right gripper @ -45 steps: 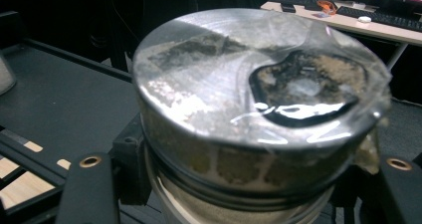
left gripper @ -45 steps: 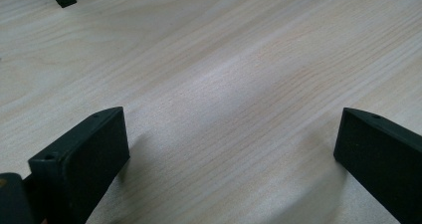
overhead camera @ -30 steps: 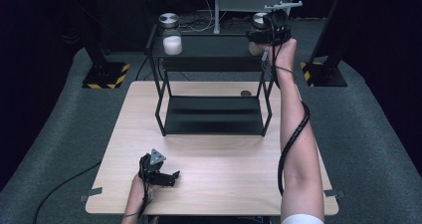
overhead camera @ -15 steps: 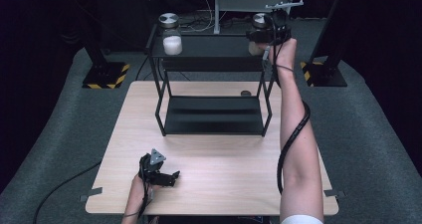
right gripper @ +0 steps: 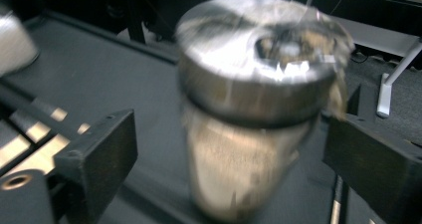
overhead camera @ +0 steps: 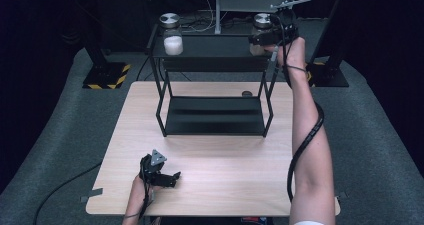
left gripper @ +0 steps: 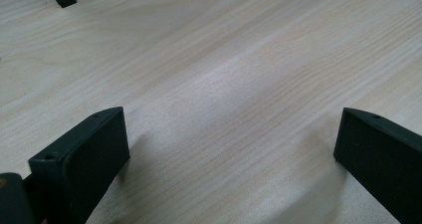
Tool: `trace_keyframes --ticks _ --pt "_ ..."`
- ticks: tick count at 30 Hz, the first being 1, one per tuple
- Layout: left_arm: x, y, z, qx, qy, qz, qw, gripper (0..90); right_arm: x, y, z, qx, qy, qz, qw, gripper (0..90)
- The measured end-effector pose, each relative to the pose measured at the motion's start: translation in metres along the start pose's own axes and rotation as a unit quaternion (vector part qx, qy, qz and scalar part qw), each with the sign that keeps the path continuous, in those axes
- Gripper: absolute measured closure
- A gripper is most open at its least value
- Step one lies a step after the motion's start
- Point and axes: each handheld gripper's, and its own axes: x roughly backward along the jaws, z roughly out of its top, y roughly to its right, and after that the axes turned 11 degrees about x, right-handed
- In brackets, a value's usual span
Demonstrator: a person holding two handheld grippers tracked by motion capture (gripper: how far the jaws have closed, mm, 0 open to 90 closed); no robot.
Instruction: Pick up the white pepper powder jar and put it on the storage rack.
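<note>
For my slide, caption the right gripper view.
Open right gripper around a metal-lidded jar on the black shelf.

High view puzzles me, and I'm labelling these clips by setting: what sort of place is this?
Probably a lab or recording studio rather than a home: a wooden table with a black metal rack stands on grey carpet, ringed by black drapes, with a hazard-striped stand base and loose cables behind.
</note>
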Motion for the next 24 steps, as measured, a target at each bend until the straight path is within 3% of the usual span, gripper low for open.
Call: trace_keyframes --ticks 8,14,18,24 --pt "0.0 0.0 0.0 0.0 0.0 0.0 1.0 0.2 0.04 -0.009 -0.022 0.039 -0.013 0.017 0.999 1.7" --pt "0.0 0.0 0.0 0.0 0.0 0.0 1.0 0.2 0.061 -0.025 -0.054 0.073 -0.017 0.027 0.9968 1.1" --pt "0.0 0.0 0.0 0.0 0.0 0.0 1.0 0.2 0.063 -0.04 -0.084 0.091 -0.025 0.033 0.995 1.1" --pt "0.0 0.0 0.0 0.0 0.0 0.0 1.0 0.1 0.049 -0.058 -0.133 0.103 -0.052 0.039 0.9926 1.1"
